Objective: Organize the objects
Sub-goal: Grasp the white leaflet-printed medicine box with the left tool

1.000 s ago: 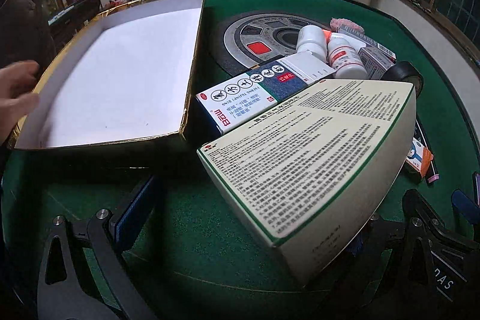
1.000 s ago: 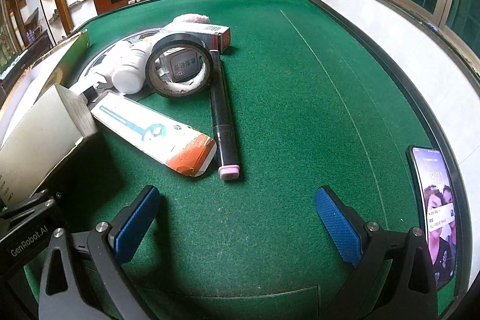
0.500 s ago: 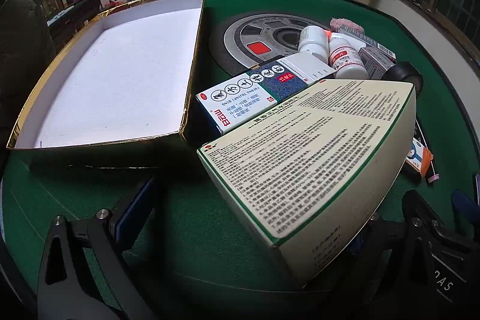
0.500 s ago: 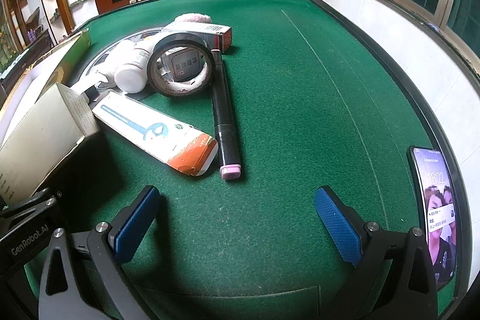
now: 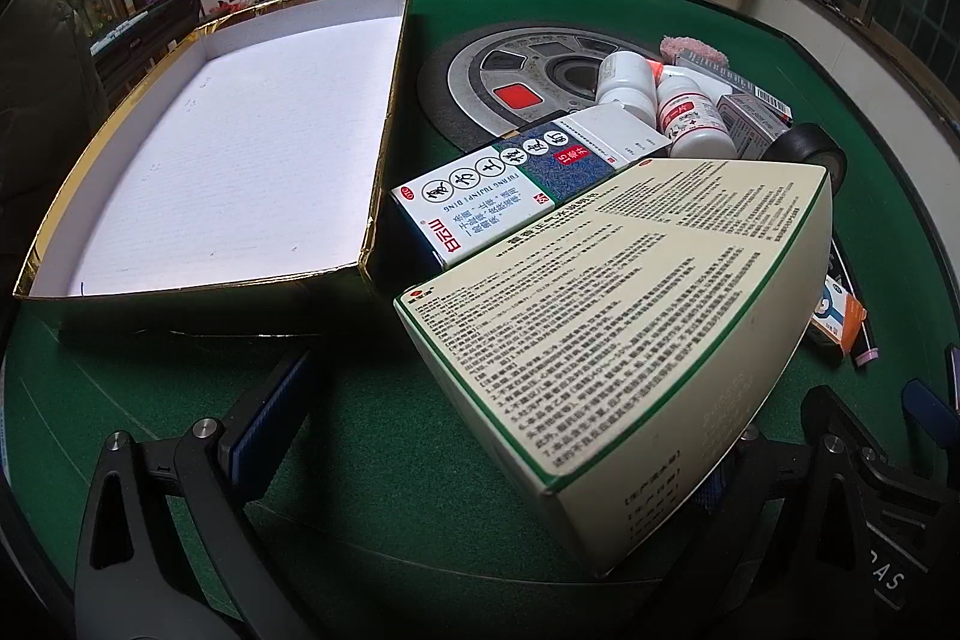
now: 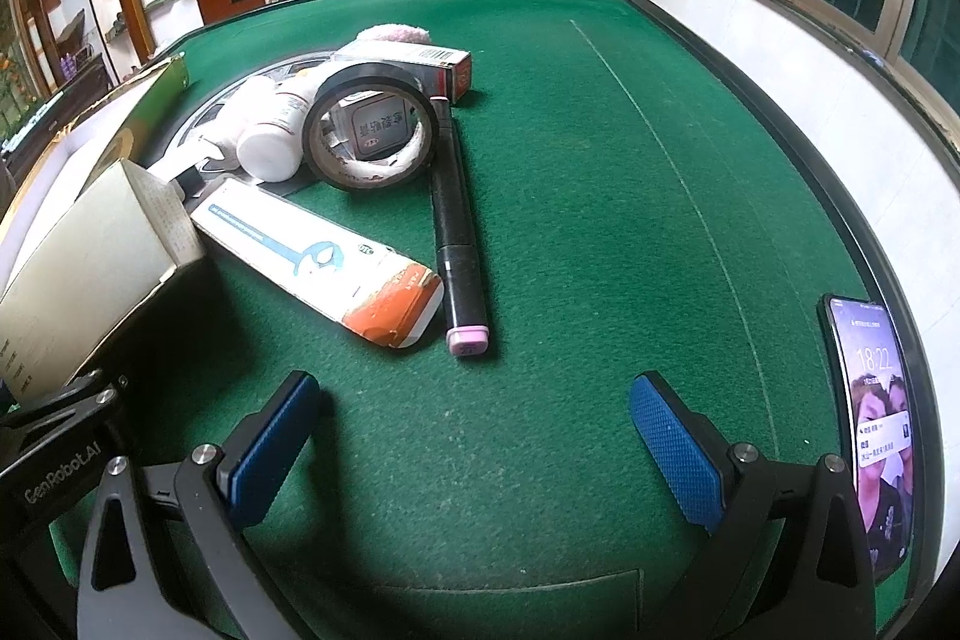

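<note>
A large cream box [image 5: 630, 328] printed with small text lies on the green felt, its near end between my left gripper's [image 5: 504, 418] open fingers and hiding the right finger; the left pad [image 5: 270, 418] stands clear of it. A blue and white medicine box [image 5: 516, 184] lies behind it, beside an empty gold-edged tray box [image 5: 240, 148]. Two white bottles [image 5: 690, 118], a black tape roll [image 6: 372, 130], a black marker [image 6: 456, 232] and a white and orange carton [image 6: 324, 262] lie ahead of my right gripper [image 6: 474, 418], which is open over bare felt.
A round grey disc [image 5: 504, 88] is set into the table's middle. A red and white box [image 6: 408, 61] and a pink fluffy item [image 6: 393, 34] lie behind the tape. A lit phone [image 6: 876, 424] lies at the table's right edge. Open felt stretches to the right.
A hand seen at the left edge of the left wrist view a second ago is gone. Both grippers and all objects stay nearly where they were.
</note>
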